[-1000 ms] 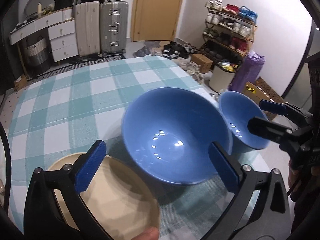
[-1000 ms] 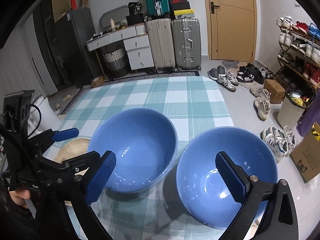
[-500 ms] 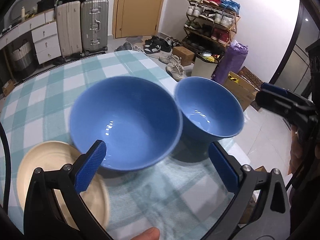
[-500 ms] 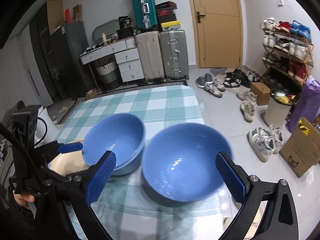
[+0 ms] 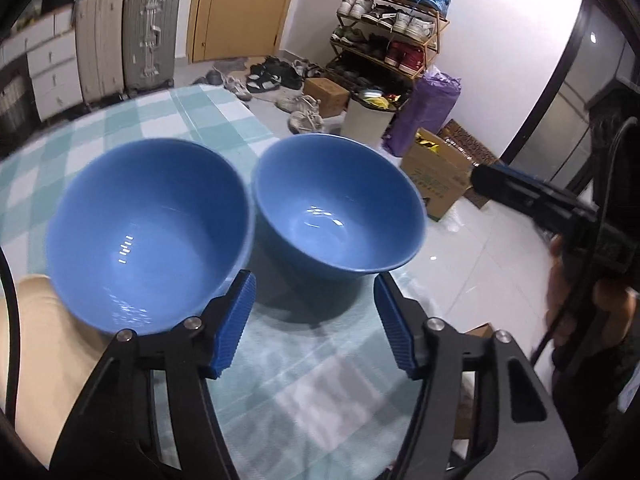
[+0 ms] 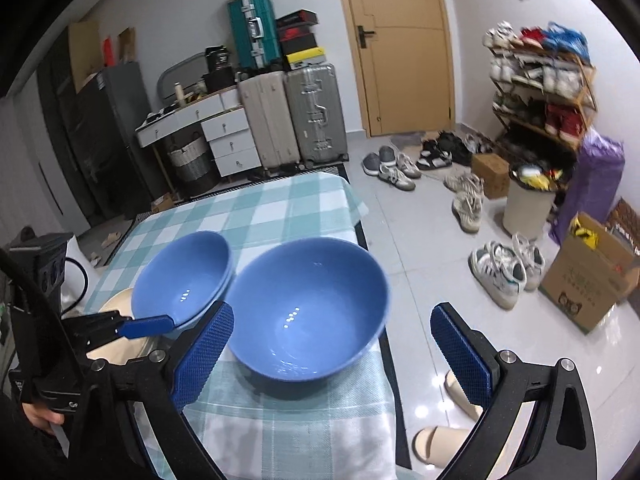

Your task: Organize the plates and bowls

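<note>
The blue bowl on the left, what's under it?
The left blue bowl overlaps a cream plate, which peeks out beside it on the checked tablecloth. The rest of the plate is covered.

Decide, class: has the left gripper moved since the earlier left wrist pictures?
Yes. Against the two blue bowls, fixed on the checked cloth, the left gripper has swung right toward the table edge; its jaws have just been closing, nothing between them.

My left gripper point(image 5: 314, 320) tilts downward, and its jaws have just been closing with nothing between them. My right gripper point(image 6: 332, 354) (also angled down) stands wide apart, empty.
</note>
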Demonstrator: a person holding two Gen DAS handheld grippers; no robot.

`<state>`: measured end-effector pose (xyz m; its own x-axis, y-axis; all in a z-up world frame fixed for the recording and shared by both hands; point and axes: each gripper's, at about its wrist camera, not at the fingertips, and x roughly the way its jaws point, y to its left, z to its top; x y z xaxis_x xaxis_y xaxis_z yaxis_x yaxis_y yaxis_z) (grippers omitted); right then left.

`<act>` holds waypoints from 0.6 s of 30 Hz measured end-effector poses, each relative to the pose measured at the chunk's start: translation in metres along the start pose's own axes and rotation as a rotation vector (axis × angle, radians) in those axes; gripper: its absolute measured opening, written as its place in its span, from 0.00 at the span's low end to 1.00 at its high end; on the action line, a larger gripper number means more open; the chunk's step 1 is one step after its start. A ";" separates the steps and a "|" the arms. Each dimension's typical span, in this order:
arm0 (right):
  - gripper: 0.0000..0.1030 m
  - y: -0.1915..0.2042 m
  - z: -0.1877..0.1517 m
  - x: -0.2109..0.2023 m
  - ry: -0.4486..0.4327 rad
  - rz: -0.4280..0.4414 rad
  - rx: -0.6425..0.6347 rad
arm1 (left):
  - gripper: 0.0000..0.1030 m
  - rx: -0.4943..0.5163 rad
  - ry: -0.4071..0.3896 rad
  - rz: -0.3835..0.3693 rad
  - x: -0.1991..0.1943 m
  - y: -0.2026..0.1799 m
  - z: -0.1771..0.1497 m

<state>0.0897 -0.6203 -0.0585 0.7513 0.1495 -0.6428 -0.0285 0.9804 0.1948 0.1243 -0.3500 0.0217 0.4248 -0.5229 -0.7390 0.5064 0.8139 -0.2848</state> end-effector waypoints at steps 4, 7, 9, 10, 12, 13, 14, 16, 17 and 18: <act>0.79 -0.016 -0.001 0.011 0.034 -0.029 0.032 | 0.54 -0.047 0.031 -0.018 0.015 -0.008 0.003; 0.71 -0.024 -0.001 0.022 0.060 -0.032 0.047 | 0.54 -0.053 0.040 -0.003 0.026 -0.012 0.005; 0.69 -0.030 -0.002 0.029 0.074 -0.031 0.059 | 0.54 -0.065 0.046 0.003 0.035 -0.011 0.007; 0.69 -0.033 -0.002 0.033 0.081 -0.031 0.068 | 0.54 -0.068 0.049 0.002 0.040 -0.008 0.006; 0.67 -0.038 -0.002 0.040 0.097 -0.043 0.084 | 0.54 -0.075 0.061 0.002 0.046 -0.006 0.007; 0.66 -0.040 -0.003 0.045 0.108 -0.044 0.087 | 0.54 -0.079 0.066 0.006 0.049 -0.006 0.007; 0.65 -0.041 -0.002 0.050 0.113 -0.043 0.089 | 0.54 -0.080 0.070 0.010 0.052 -0.006 0.007; 0.58 -0.042 -0.002 0.059 0.128 -0.035 0.088 | 0.54 -0.090 0.071 0.009 0.059 -0.004 0.010; 0.56 -0.042 -0.002 0.063 0.134 -0.032 0.086 | 0.54 -0.098 0.070 0.010 0.061 -0.003 0.011; 0.55 -0.043 -0.002 0.069 0.143 -0.034 0.085 | 0.54 -0.102 0.069 0.010 0.062 -0.001 0.012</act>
<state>0.1410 -0.6514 -0.1126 0.6492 0.1395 -0.7477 0.0557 0.9717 0.2296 0.1588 -0.3866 -0.0170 0.3749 -0.4987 -0.7815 0.4217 0.8425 -0.3353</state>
